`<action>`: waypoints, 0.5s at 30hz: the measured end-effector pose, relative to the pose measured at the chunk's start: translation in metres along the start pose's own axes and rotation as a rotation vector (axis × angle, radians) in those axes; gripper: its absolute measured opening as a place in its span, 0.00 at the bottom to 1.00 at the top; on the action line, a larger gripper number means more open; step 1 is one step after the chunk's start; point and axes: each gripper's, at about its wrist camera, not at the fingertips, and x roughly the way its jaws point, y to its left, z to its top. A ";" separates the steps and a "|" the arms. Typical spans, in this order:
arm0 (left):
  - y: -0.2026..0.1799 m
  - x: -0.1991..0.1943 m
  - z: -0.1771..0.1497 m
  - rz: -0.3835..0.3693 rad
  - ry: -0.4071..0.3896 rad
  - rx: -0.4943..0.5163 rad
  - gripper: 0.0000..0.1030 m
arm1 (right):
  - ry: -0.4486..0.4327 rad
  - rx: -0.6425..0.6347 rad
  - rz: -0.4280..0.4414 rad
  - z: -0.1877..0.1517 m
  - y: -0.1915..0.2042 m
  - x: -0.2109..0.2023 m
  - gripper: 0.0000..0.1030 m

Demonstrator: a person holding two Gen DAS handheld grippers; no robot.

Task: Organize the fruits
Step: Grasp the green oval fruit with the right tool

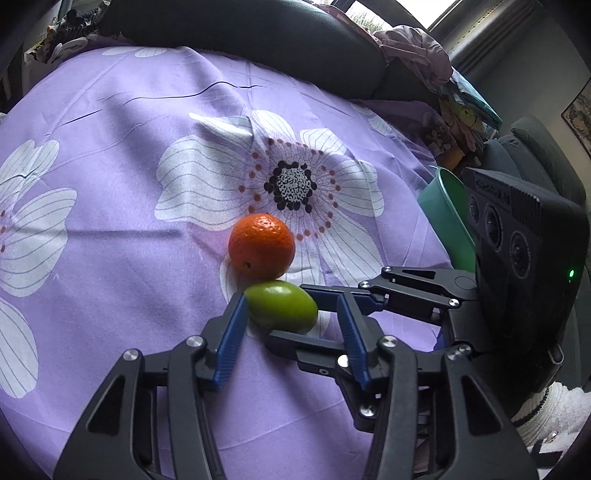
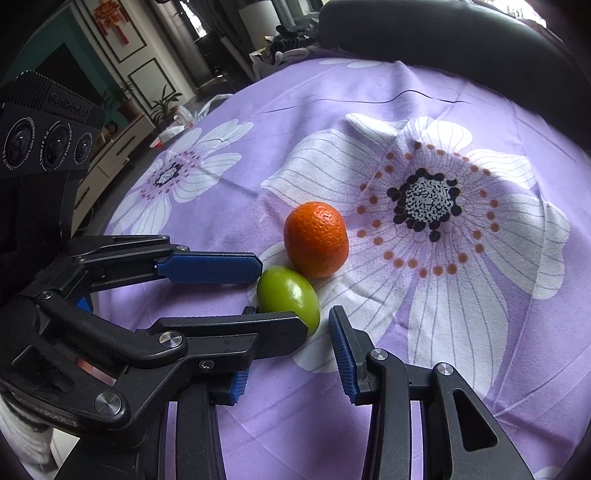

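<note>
A small green oval fruit [image 1: 282,304] [image 2: 288,297] lies on the purple flowered cloth [image 1: 129,229], touching an orange mandarin [image 1: 261,246] [image 2: 316,240] just behind it. My left gripper [image 1: 291,301] [image 2: 280,295] straddles the green fruit. Its left pad [image 1: 236,317] is against one end, and a sliver of cloth shows before the other pad. My right gripper [image 2: 291,314] [image 1: 286,312] comes in from the right, fingers on either side of the same fruit. Its right pad [image 2: 338,343] stands a hair off the fruit. Its left finger is mostly hidden behind the left gripper.
A teal plastic tub [image 1: 448,218] stands at the cloth's right edge behind the right gripper's body. A dark padded chair back [image 1: 240,33] [image 2: 443,37] borders the far side, with crumpled clothes [image 1: 424,51] beside it. The cloth drops away at the left [image 2: 122,206].
</note>
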 end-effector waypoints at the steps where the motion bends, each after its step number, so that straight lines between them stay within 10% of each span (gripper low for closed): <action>1: 0.000 0.001 0.000 -0.003 0.007 -0.001 0.42 | 0.001 -0.006 -0.001 0.000 0.001 0.000 0.40; 15: -0.003 0.006 0.001 -0.003 0.013 0.013 0.38 | -0.013 -0.030 -0.020 -0.005 0.000 -0.007 0.34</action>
